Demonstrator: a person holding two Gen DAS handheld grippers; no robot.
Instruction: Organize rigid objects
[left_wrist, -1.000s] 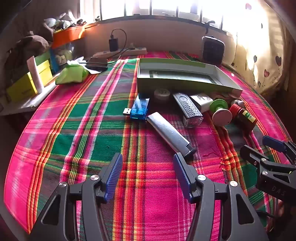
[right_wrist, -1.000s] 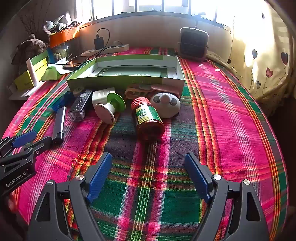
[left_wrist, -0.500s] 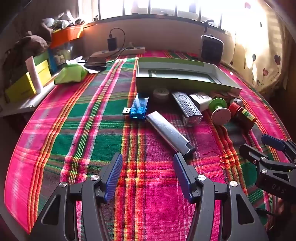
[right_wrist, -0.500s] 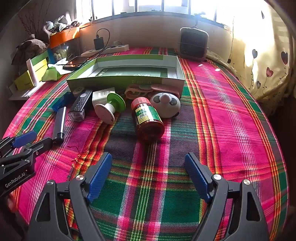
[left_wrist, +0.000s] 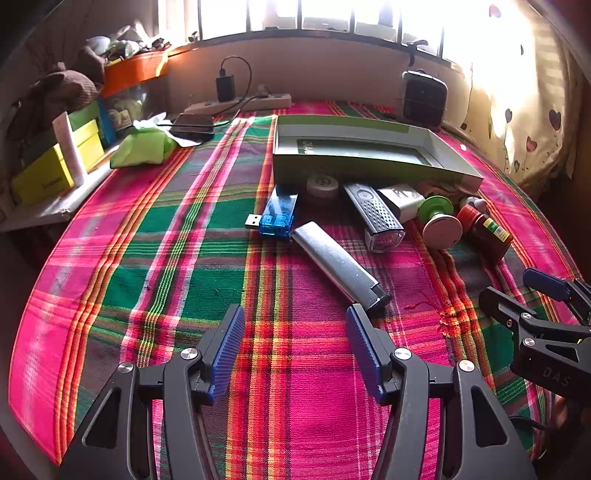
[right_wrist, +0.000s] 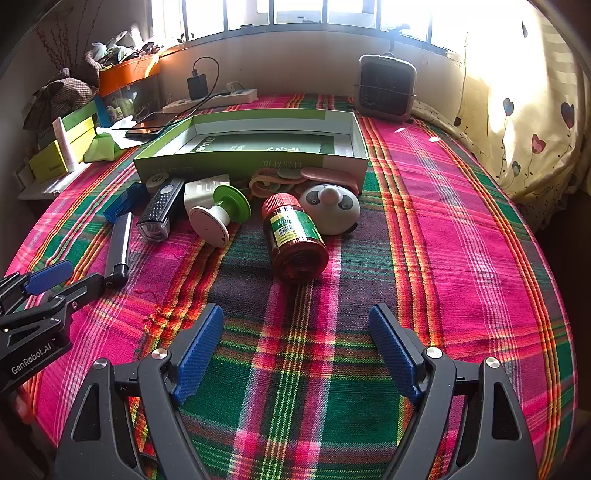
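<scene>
Plaid-covered bench, nothing picked yet: you're at the approach step. Left claw (left_wrist: 295, 350) spread and empty, silver lighter (left_wrist: 338, 266) just ahead of its right finger. Right claw (right_wrist: 295, 349) spread, red-capped jar (right_wrist: 295, 236) lying dead ahead. Green box (right_wrist: 255, 151) sits beyond the clutter; close in, centre one item between the fingers.

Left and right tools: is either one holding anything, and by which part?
Nothing is held. The left tool and right tool are both open above the plaid cloth.
</scene>
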